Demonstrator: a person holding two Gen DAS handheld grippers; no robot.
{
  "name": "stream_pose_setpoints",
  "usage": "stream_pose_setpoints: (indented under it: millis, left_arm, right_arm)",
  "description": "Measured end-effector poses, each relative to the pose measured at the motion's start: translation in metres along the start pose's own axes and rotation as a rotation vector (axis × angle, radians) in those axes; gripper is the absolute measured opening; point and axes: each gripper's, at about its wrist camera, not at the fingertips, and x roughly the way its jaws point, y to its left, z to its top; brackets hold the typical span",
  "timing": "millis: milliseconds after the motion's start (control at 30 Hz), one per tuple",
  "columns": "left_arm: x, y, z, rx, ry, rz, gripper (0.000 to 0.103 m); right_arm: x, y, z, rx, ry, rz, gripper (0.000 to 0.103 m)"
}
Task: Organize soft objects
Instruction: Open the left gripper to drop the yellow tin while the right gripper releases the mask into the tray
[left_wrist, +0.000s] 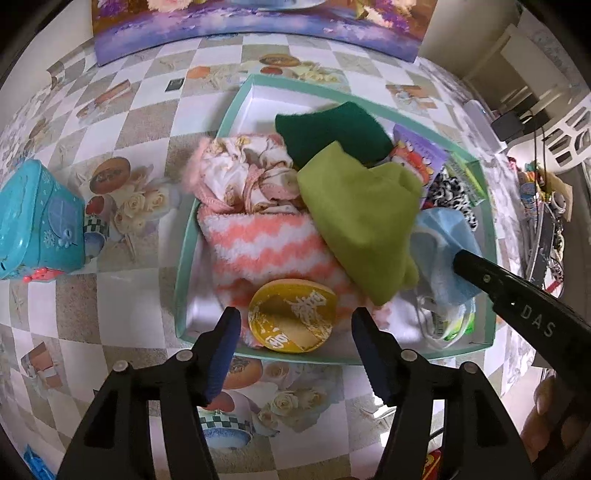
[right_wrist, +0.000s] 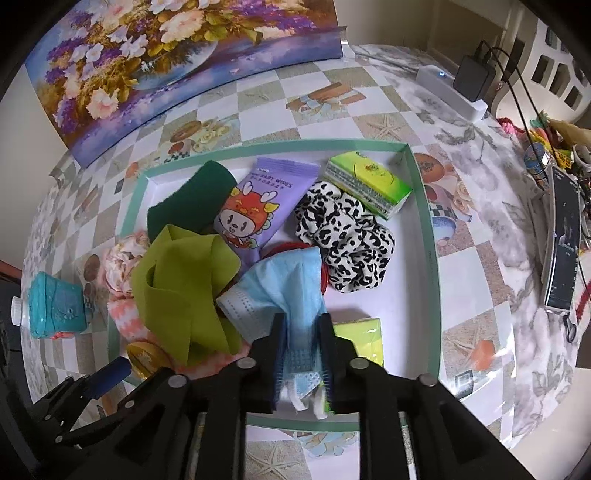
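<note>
1. Right gripper (right_wrist: 302, 338) clamped on a light blue face mask (right_wrist: 284, 291), low centre of the right wrist frame; mask pinched between both fingers, its pleated body fanning up and left above the tips.
2. Left gripper (left_wrist: 293, 341) spread wide apart, nothing between the fingers, bottom centre of the left wrist frame, poised just over the near rim of the box.
3. Teal-rimmed white box (right_wrist: 424, 206) filling mid-frame on a checkered floral tablecloth (right_wrist: 332, 107).
4. Inside the box, left wrist frame: lime green cloth (left_wrist: 354, 218) at centre, draped over a dark green cloth (left_wrist: 332, 133) and a pink-and-white fuzzy sock (left_wrist: 266, 247); floral pink fabric (left_wrist: 243, 173) to the upper left of those.
5. Round yellow packet (left_wrist: 291, 319) resting on the sock, directly ahead of the left fingertips.
6. Right wrist frame, upper middle: purple wipes pack (right_wrist: 255, 210), black-and-white spotted scrunchie (right_wrist: 347, 236), green tissue pack (right_wrist: 369, 182) toward the box's far right corner.
7. Second green tissue pack (right_wrist: 360, 338) just right of the right gripper.
8. Turquoise container (left_wrist: 37, 225) outside the box at far left; flower painting (right_wrist: 166, 55) across the top.
</note>
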Motion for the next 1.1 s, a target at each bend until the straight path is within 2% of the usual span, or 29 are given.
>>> stream_pose_setpoints:
  millis: [267, 500, 533, 600, 633, 767, 967, 1100]
  left_arm:
    - [-0.018, 0.008, 0.0, -0.033, -0.034, -0.034, 0.066]
    - [-0.038, 0.027, -0.005, -0.094, -0.099, -0.036, 0.066]
    - [-0.041, 0.031, -0.005, -0.101, -0.112, -0.031, 0.067]
    - [-0.046, 0.038, -0.007, -0.118, -0.14, 0.006, 0.079]
    - [-0.046, 0.04, -0.007, -0.122, -0.15, 0.025, 0.086]
    - [-0.053, 0.056, -0.012, -0.135, -0.177, 0.103, 0.091]
    - [-0.065, 0.075, -0.026, -0.155, -0.222, 0.171, 0.099]
    - [-0.069, 0.081, -0.035, -0.162, -0.227, 0.167, 0.099]
  right_arm:
    - [-0.013, 0.006, -0.001, -0.021, -0.046, -0.003, 0.025]
    - [-0.022, 0.012, -0.007, -0.043, -0.072, -0.005, 0.025]
    - [-0.023, 0.014, -0.008, -0.051, -0.074, -0.009, 0.028]
    - [-0.025, 0.02, -0.011, -0.071, -0.078, -0.02, 0.059]
    - [-0.026, 0.022, -0.013, -0.079, -0.082, -0.023, 0.063]
    - [-0.031, 0.031, -0.02, -0.11, -0.101, -0.029, 0.064]
    - [-0.037, 0.048, -0.034, -0.163, -0.123, -0.041, 0.084]
    - [-0.04, 0.056, -0.042, -0.187, -0.131, -0.038, 0.101]
